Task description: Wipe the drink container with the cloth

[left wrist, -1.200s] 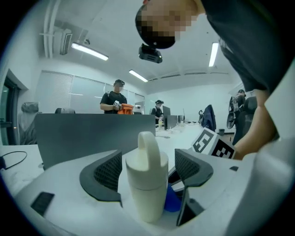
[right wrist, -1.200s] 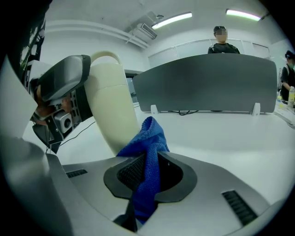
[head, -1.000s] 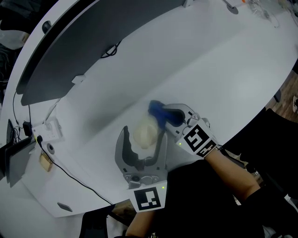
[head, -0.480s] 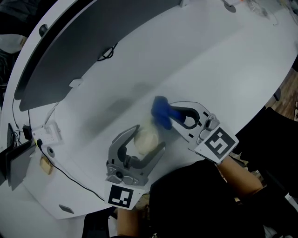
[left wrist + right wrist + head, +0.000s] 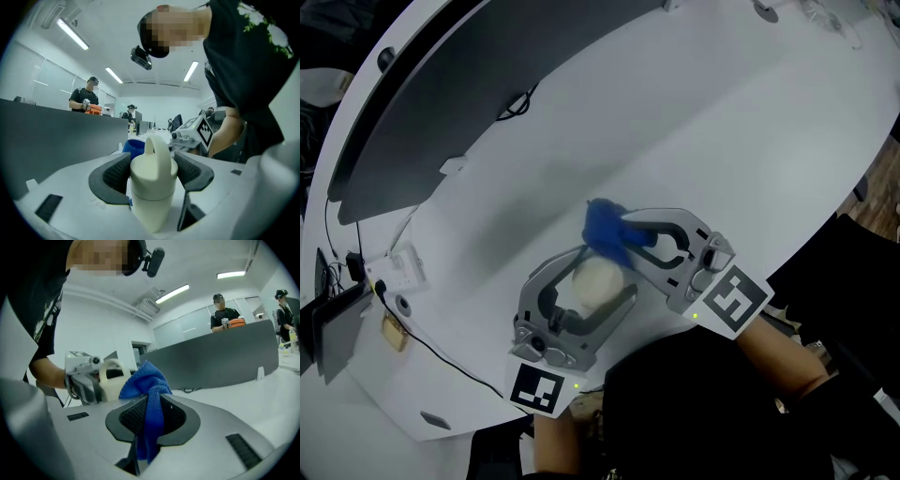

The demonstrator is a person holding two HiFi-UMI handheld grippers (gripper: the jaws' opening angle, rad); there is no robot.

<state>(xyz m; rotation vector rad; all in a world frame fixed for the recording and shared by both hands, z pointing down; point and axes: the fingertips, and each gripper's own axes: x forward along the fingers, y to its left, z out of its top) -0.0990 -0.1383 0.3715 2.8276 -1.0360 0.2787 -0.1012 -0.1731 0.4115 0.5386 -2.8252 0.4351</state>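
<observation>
The drink container stands on the counter. The left gripper has just squeezed its jaws onto it. The right gripper, jaws pinching the blue cloth, has slid the cloth across to the container's far side, so wiping looks under way.

Bottle sits between left gripper jaws, near table front edge. Cloth, in right gripper jaws, just behind it. Partition farther back.

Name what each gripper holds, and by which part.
Left gripper, jaws just closed in: the cream drink container, gripped across its upper part. Right gripper: the blue cloth, pinched mid-fold, its bunch sticking out ahead.
</observation>
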